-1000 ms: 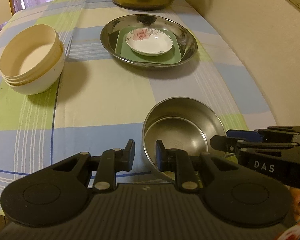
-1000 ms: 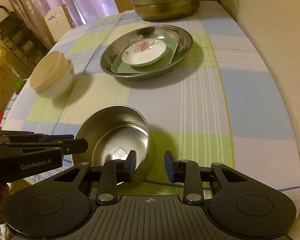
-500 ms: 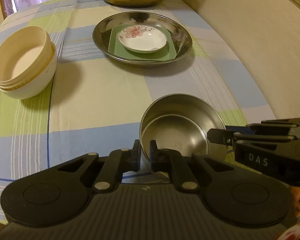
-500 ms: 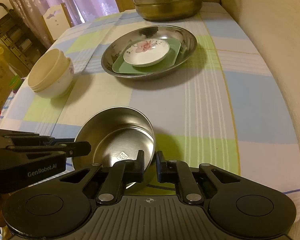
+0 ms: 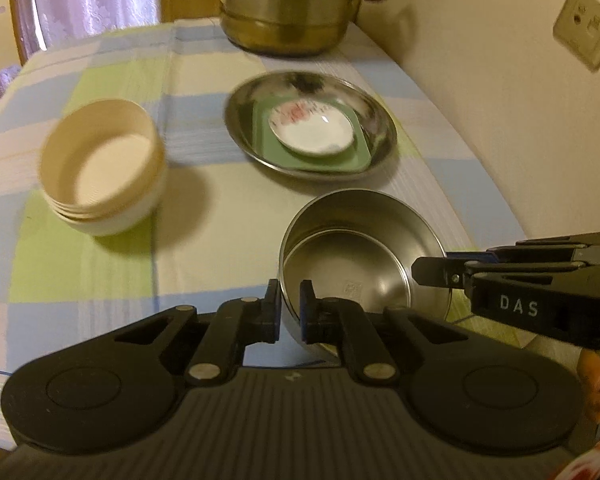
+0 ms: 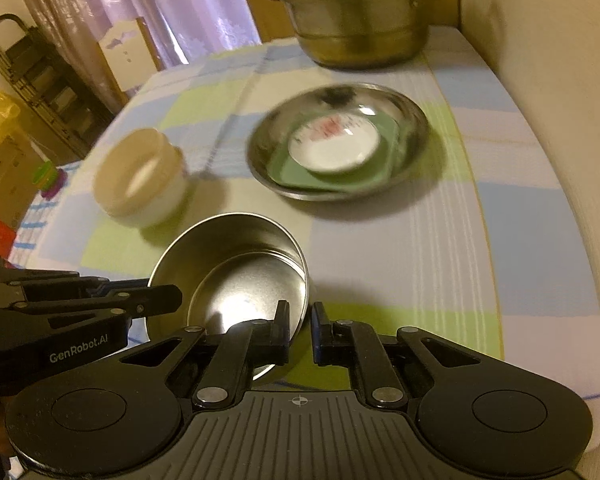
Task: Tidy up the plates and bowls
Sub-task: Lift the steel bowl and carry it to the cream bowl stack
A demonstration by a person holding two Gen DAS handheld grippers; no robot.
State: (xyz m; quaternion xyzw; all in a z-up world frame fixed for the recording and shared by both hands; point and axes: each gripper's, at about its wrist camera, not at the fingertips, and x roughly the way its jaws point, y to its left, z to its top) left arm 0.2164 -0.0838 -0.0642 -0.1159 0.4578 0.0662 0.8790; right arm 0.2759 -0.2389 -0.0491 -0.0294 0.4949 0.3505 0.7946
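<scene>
Left wrist view: left claw (image 5: 290, 312), angled downward, grasps the round stainless-steel bowl's (image 5: 364, 256) near rim; right claw (image 6: 300, 330), likewise angled, grasps its opposite rim.

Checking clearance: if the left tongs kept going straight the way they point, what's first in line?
Apart from the steel bowl they already clamp by its rim, likely bare tablecloth just beyond it, though depth is unclear.

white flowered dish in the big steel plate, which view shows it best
Left wrist view: the white flowered dish is less blurred there, rim and red pattern readable on the green tray. In the right wrist view it is motion-smeared.
</scene>
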